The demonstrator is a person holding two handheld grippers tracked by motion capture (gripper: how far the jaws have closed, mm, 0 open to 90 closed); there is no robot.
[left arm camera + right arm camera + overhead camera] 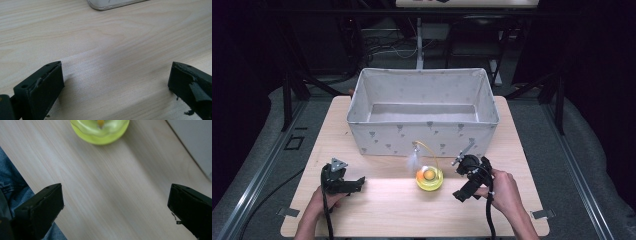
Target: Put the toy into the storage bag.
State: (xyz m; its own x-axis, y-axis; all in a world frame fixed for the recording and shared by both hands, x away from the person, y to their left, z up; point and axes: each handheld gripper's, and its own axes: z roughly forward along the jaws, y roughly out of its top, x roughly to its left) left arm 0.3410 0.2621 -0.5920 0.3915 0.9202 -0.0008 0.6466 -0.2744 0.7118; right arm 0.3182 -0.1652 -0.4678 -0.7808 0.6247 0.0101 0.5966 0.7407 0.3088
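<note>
- Two grippers rest low over the table [377,210], and neither has anything between its jaws, so you are at the approach step, before any grasp.
- Your right gripper [468,181] is the nearer one to the yellow toy [429,178]. Its jaws stand wide apart, with only bare wood between them in the right gripper view [115,202], and the toy [100,131] lies ahead of them at the top edge.
- The toy sits on the table just in front of the fabric box [422,134], between your two hands but closer to the right one. It has an orange ball in the middle, and a thin curved wire with a white feather [413,161] rises from it.
- For the next move, I think you must bring the right gripper forward until the round yellow body is between the jaws, and only then close. The body looks smooth and rounded, so a grip on its edge may slip.
- Your left gripper [343,184] is well apart from the toy. Its jaws are also wide apart over bare wood in the left gripper view [116,82], where a corner of the box [112,3] shows at the top.
- Please watch the wire and the feather, which lean toward the box wall and could catch on a jaw.
- The box is open on top and seems empty, so nothing blocks the way in except its near wall, which you must lift over.
</note>
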